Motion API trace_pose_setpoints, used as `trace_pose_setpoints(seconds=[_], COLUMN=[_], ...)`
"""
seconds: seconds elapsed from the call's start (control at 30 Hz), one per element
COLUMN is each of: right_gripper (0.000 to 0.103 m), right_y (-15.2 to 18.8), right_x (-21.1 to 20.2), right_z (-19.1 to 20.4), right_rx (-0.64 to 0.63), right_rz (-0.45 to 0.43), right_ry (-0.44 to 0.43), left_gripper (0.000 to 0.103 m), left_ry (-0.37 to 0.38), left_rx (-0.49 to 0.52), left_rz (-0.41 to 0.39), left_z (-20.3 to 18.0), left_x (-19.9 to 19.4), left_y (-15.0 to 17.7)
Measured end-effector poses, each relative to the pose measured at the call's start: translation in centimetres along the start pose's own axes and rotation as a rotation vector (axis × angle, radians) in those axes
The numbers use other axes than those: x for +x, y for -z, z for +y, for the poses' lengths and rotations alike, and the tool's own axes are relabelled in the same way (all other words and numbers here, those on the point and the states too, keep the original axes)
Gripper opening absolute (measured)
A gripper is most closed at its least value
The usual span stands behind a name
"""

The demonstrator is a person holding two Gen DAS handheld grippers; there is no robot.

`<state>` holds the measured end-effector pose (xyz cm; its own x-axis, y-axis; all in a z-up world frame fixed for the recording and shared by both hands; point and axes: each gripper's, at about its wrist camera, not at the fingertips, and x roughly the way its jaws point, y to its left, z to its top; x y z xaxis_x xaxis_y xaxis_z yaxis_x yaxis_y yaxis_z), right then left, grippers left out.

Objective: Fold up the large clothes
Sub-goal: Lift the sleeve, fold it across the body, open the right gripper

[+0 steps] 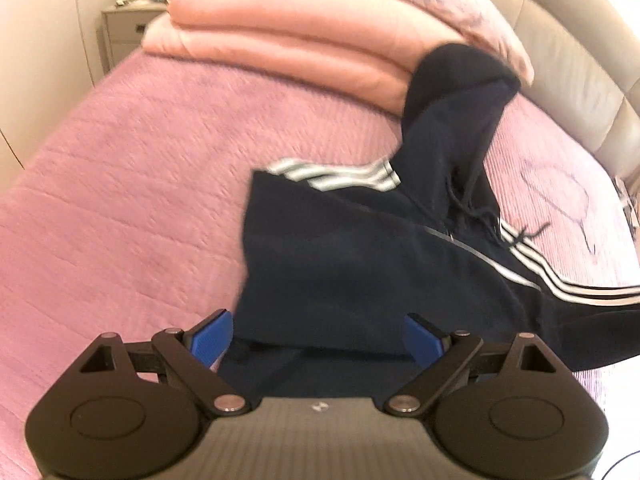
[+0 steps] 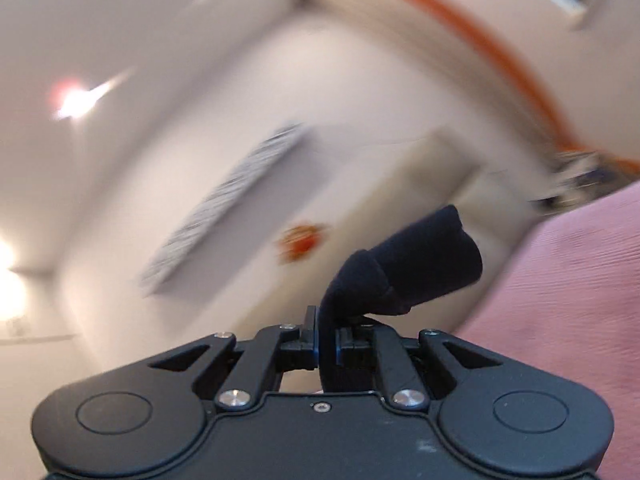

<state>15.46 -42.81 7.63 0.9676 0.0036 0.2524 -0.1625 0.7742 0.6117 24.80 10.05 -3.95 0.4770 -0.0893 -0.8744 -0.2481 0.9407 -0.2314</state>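
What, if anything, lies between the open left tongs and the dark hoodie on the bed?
Nothing visible does. The left tongs stand open with the navy hoodie lying directly between and ahead of the blue pads. The folded pink blanket sits farther back on the pink bedspread, out of the way.

bed (image 1: pixel 120 200) w/ pink quilted cover | navy hoodie (image 1: pixel 360 264) on it, right of centre | folded pink blankets (image 1: pixel 280 48) stacked at far end, touching hood
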Motion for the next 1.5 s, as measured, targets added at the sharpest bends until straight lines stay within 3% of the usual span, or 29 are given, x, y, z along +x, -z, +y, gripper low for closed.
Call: trace_pose_setpoints(seconds=[0.13, 0.23, 0.43, 0.57, 0.6, 0.63, 0.7, 0.73, 0.8, 0.83, 0.87, 0.93, 1.03, 1.1, 1.13, 1.2, 1.23, 1.33, 1.43, 1.47, 1.5], right_gripper=[0.010, 0.010, 0.010, 0.011, 0.014, 0.027, 0.043, 0.043, 0.049, 0.064, 0.073, 0.078, 0.078, 0.078, 0.078, 0.078, 0.078, 0.078, 0.078, 0.078, 0.078], right_y=[6.3, 11.7, 23.9, 35.5, 38.3, 41.5, 46.9, 47.7, 47.5, 46.3, 45.0, 41.8, 38.0, 36.9, 36.7, 37.1, 36.5, 35.2, 34.9, 34.4, 34.4], right_x=[5.1, 7.9, 10.2, 10.2, 10.0, 10.0, 9.3, 8.8, 7.1, 6.6, 5.8, 4.6, 5.6, 5.4, 5.8, 5.9, 5.4, 3.6, 3.3, 2.7, 2.4], right_z=[7.0, 10.1, 13.7, 15.8, 15.9, 16.0, 16.3, 15.6, 15.3, 15.3, 15.4, 14.3, 11.6, 9.8, 8.7, 7.0, 6.1, 5.0, 5.0, 5.2, 5.4], right_rx=[-0.026, -0.003, -0.044, -0.212, -0.243, -0.292, -0.440, -0.489, -0.517, -0.525, -0.530, -0.525, -0.549, -0.579, -0.595, -0.614, -0.601, -0.515, -0.519, -0.524, -0.533], right_rz=[0.127, 0.230, 0.467, 0.709, 0.788, 0.909, 1.155, 1.222, 1.259, 1.246, 1.222, 1.157, 1.108, 1.129, 1.169, 1.240, 1.252, 1.230, 1.253, 1.263, 1.279], right_ry=[-0.138, -0.205, -0.262, -0.304, -0.318, -0.338, -0.313, -0.298, -0.331, -0.343, -0.351, -0.347, -0.181, -0.068, -0.026, 0.041, 0.090, 0.122, 0.157, 0.168, 0.183], left_gripper=[0.093, 0.093, 0.094, 0.097, 0.099, 0.100, 0.100, 0.100, 0.100, 0.100, 0.100, 0.097, 0.081, 0.047, 0.045, 0.036, 0.036, 0.038, 0.051, 0.064, 0.084], left_ry=[0.013, 0.028, 0.121, 0.143, 0.152, 0.156, 0.164, 0.180, 0.223, 0.236, 0.229, 0.203, 0.257, 0.263, 0.251, 0.186, 0.151, 0.095, 0.042, 0.059, 0.096], left_rx=[-0.047, -0.082, -0.156, -0.173, -0.168, -0.164, -0.163, -0.163, -0.170, -0.172, -0.176, -0.176, -0.195, -0.192, -0.190, -0.111, -0.076, -0.065, -0.060, -0.069, -0.077], left_rz=[-0.037, -0.067, -0.145, -0.194, -0.204, -0.209, -0.172, -0.146, -0.100, -0.081, -0.067, -0.034, 0.021, 0.059, 0.071, -0.013, -0.024, -0.027, -0.022, -0.004, 0.026], left_z=[2.1, 4.0, 7.8, 9.6, 9.7, 9.9, 10.2, 10.3, 10.5, 10.4, 10.3, 10.1, 10.0, 9.8, 9.8, 9.3, 9.0, 8.1, 7.2, 7.3, 7.5], left_x=[-1.7, -2.3, -2.6, -1.7, -1.1, -0.4, 1.9, 3.1, 5.6, 6.8, 8.1, 10.4, 13.3, 14.4, 14.7, 14.5, 14.8, 14.2, 13.1, 12.7, 12.5], left_y=[-0.8, -1.2, -1.8, -2.2, -2.4, -2.6, -3.0, -3.3, -3.5, -3.5, -3.6, -3.6, -3.2, -2.4, -1.8, -1.2, -1.2, -1.3, -0.3, -0.1, 0.4])
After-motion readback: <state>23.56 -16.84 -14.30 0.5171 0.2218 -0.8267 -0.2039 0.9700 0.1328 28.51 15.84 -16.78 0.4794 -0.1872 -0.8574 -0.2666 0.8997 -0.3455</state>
